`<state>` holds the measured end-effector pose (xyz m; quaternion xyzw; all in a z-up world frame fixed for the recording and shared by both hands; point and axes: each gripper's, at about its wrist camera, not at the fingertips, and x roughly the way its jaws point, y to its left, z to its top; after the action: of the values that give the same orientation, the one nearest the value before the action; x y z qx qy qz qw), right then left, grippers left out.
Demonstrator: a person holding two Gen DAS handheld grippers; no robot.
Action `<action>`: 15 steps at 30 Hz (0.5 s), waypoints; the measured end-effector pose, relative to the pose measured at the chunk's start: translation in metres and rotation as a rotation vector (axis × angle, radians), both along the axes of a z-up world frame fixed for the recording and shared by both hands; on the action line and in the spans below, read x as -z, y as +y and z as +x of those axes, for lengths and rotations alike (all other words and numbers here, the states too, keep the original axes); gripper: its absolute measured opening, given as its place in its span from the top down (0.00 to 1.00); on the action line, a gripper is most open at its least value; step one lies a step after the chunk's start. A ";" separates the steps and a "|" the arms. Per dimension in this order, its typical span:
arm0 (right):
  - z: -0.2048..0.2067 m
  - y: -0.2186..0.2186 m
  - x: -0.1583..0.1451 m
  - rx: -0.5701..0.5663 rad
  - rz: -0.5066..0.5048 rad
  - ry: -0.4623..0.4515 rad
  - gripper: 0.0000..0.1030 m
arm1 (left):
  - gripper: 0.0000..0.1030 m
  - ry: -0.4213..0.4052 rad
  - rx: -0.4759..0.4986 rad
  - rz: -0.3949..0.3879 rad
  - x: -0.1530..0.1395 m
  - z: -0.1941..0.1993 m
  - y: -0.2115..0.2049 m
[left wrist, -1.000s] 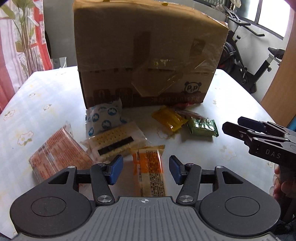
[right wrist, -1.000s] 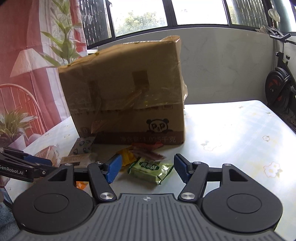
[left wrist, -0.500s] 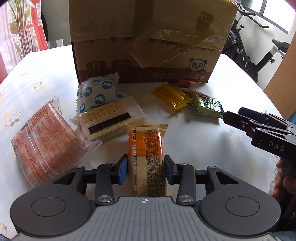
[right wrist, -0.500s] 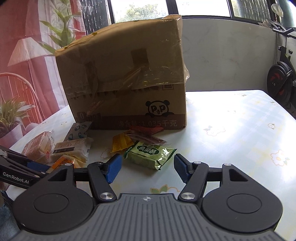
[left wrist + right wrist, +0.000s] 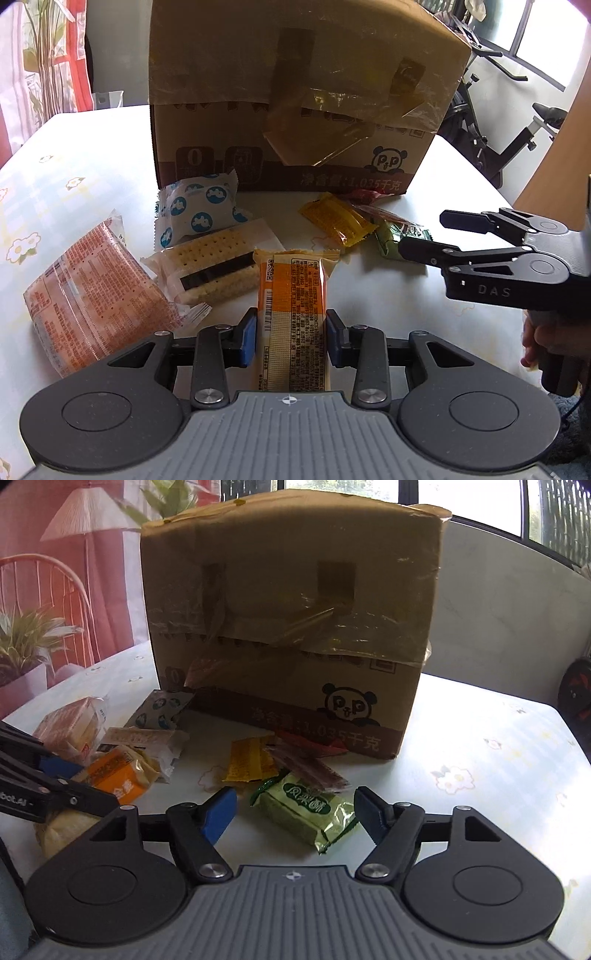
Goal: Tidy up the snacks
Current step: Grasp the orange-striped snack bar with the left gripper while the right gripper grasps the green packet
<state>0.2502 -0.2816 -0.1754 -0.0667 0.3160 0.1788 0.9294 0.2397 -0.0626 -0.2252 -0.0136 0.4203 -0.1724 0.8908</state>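
My left gripper (image 5: pixel 291 334) is shut on a long orange snack packet (image 5: pixel 291 288), its blue pads pressing both sides of the packet's near half. The packet lies on the table in front of a tall cardboard box (image 5: pixel 295 110). My right gripper (image 5: pixel 293 805) is open and its jaws are opening wider; a green snack packet (image 5: pixel 306 810) lies on the table between the fingers, and the pads do not touch it. In the left wrist view the right gripper (image 5: pixel 423 229) reaches in from the right, its fingers at the green packet (image 5: pixel 388 243).
Loose snacks lie before the box: a blue-and-white packet (image 5: pixel 195 214), a cracker sandwich (image 5: pixel 214 266), a red-orange bag (image 5: pixel 96 291), a yellow packet (image 5: pixel 336 221), a red wrapper (image 5: pixel 306 764). The flowered tablecloth (image 5: pixel 74 166) stretches left; an exercise bike (image 5: pixel 498 147) stands beyond the right edge.
The left gripper's jaws came together on the orange packet. The right gripper moved forward and down over the green packet, rolled, and its jaws spread wider.
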 end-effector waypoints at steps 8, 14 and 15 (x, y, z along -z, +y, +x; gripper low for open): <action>0.032 0.000 0.015 -0.053 0.013 0.119 0.23 | 0.62 -0.022 -0.021 -0.041 -0.003 -0.003 0.011; 0.011 0.007 0.016 -0.043 0.041 0.162 0.22 | 0.62 -0.028 -0.017 -0.057 -0.002 -0.004 0.012; 0.006 0.008 0.017 -0.033 0.054 0.158 0.22 | 0.62 -0.029 -0.012 -0.060 -0.002 -0.005 0.013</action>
<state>0.2565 -0.2740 -0.1921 -0.0324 0.3821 0.2074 0.9000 0.2346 -0.0496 -0.2228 -0.0404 0.4020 -0.1797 0.8969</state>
